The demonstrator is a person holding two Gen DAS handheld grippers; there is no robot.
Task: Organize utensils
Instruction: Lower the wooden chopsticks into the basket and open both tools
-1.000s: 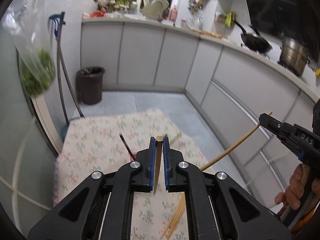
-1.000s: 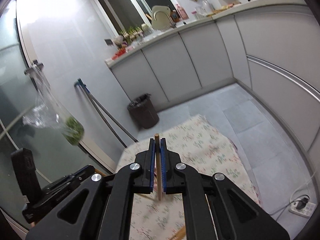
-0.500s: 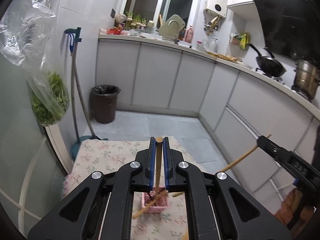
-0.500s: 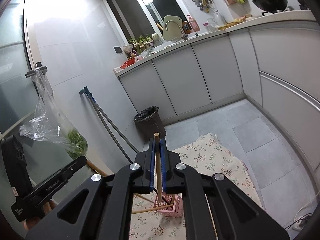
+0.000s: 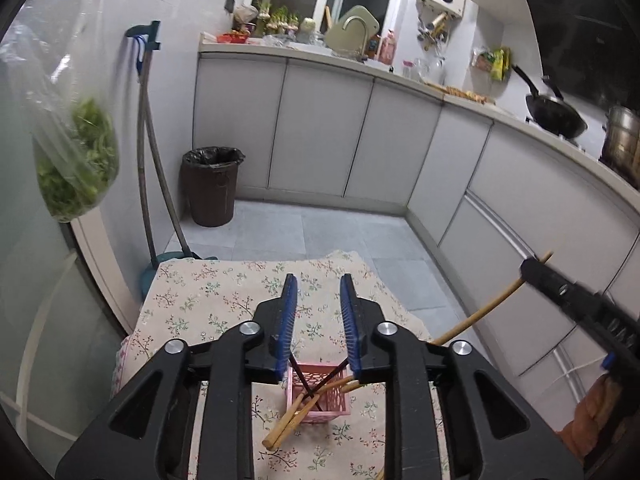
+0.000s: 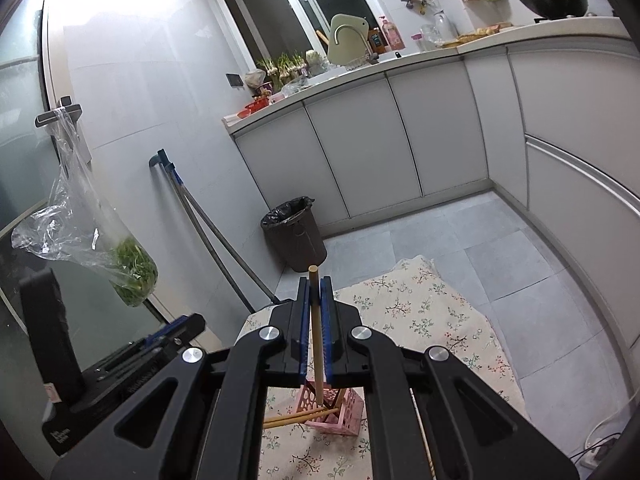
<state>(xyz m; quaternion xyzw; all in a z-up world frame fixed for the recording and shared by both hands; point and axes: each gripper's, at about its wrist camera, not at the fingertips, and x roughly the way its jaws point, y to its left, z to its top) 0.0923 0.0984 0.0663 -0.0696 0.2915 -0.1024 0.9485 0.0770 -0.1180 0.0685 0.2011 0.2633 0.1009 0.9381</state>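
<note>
So the whole thing hinges on how the bamboo chopstick (image 6: 316, 332) in the right gripper (image 6: 315, 328) lines up with the pink holder (image 6: 338, 410) underneath it. The right gripper's fingers are pressed together on that chopstick, pinching it partway along, with the blunt end poking out past the fingertips and the rest running back and down under the gripper toward the basket. In the right wrist view its lower end seems to sit right at the holder's opening, but I can't tell whether it's actually inside yet. The stick's long axis slants rather than standing plumb, and the holder itself looks tipped toward the floral cloth (image 5: 208, 304), so I'd guess the drop needs the stick aimed down the mouth rather than across the rim. The left gripper (image 5: 318, 320) has just been opening: fingers spread apart, nothing between them. Through that gap in the left wrist view you look down on the pink holder (image 5: 320, 396), which has a few dark and bamboo chopsticks crossed in it, two of them sticking out over the near edge onto the cloth. The right gripper is plainly the one with work left; the left is empty and directly over the holder.
</note>
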